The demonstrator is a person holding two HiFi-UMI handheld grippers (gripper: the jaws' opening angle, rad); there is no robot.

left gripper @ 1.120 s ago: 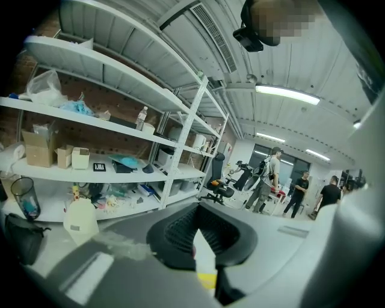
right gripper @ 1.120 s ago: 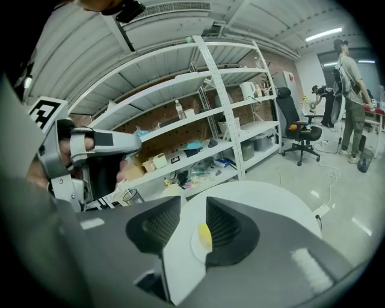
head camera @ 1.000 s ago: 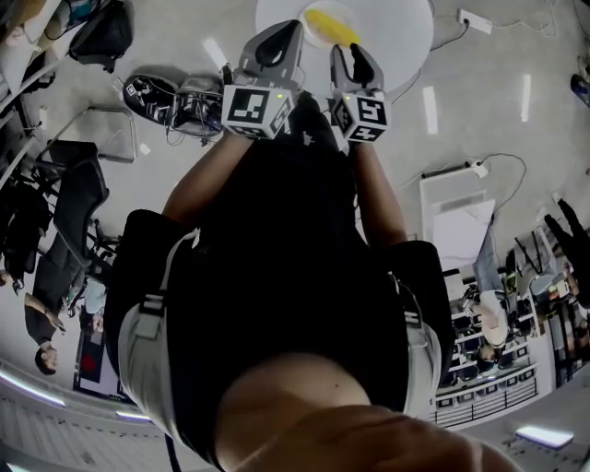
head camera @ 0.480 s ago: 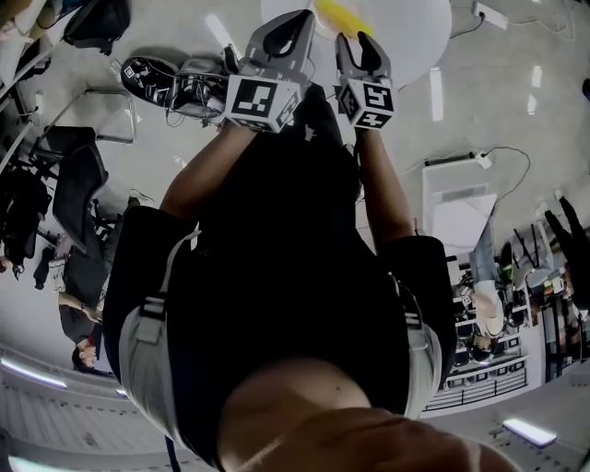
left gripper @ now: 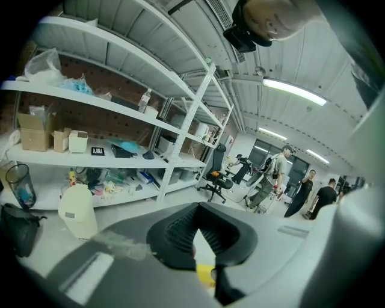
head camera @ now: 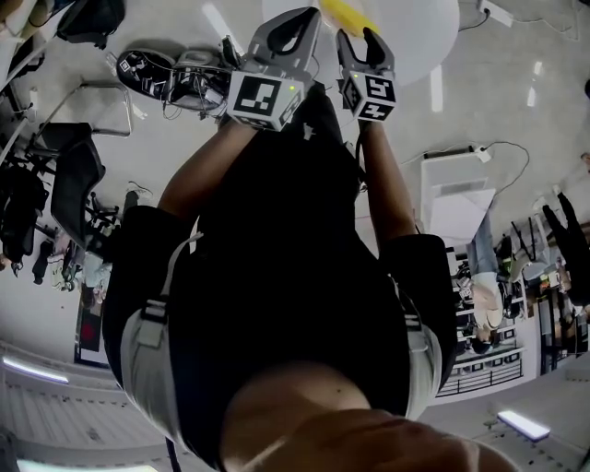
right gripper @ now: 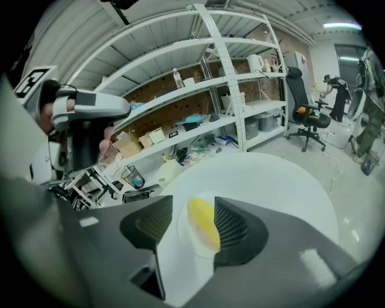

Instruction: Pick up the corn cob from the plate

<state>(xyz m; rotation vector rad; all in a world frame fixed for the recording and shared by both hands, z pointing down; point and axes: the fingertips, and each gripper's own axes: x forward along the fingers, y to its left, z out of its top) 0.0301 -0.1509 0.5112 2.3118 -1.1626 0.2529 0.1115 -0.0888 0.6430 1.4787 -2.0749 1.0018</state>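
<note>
The yellow corn cob (right gripper: pixel 203 224) lies on a small white plate (right gripper: pixel 180 231) on a round white table (right gripper: pixel 277 180). My right gripper (right gripper: pixel 194 209) hangs above it, pointing down. Its jaws are opening and frame the cob without touching it. In the head view the cob (head camera: pixel 346 13) shows at the top edge, just beyond the right gripper (head camera: pixel 358 39). The left gripper (head camera: pixel 304 17) is held beside it, left of the cob. In the left gripper view its jaws (left gripper: pixel 198 210) meet at the tips with nothing held; a bit of yellow shows through the slit behind them.
White shelving (right gripper: pixel 228 90) with boxes and clutter runs along the wall. A wire bin (right gripper: pixel 133 176) and an office chair (right gripper: pixel 307 114) stand near the table. Chairs (head camera: pixel 74 184), a bag (head camera: pixel 157 74) and cables (head camera: pixel 461 152) lie on the floor. People (left gripper: pixel 271 180) stand far off.
Both grippers have sunk toward the table, and the cob now sits right at the head view's top edge. The right gripper's jaws have spread wider.
</note>
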